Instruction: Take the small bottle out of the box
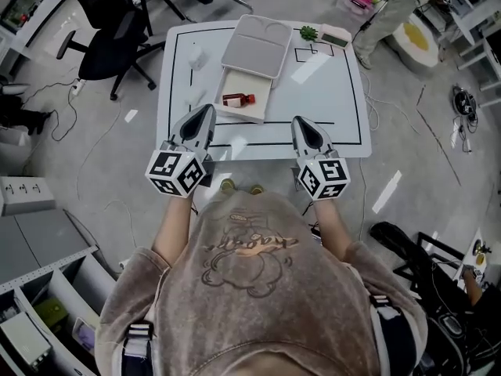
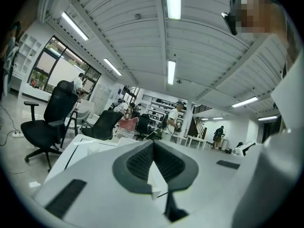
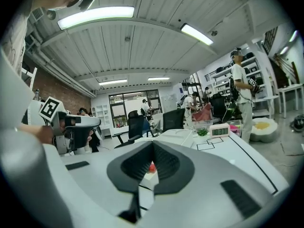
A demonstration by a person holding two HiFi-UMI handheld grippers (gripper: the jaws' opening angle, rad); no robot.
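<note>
The small bottle, dark red with a red cap, lies on its side in the white open box on the table; the box lid is folded back behind it. My left gripper hovers at the near table edge, just left of the box, shut and empty. To the right of the box, my right gripper is also shut with nothing in it. In the right gripper view, the bottle's red cap shows past the closed jaws. The left gripper view shows its closed jaws over the table.
On the white table with black marked lines stand a small green plant, a digital clock and a small white object. A black office chair stands at the far left. A person is at the far right.
</note>
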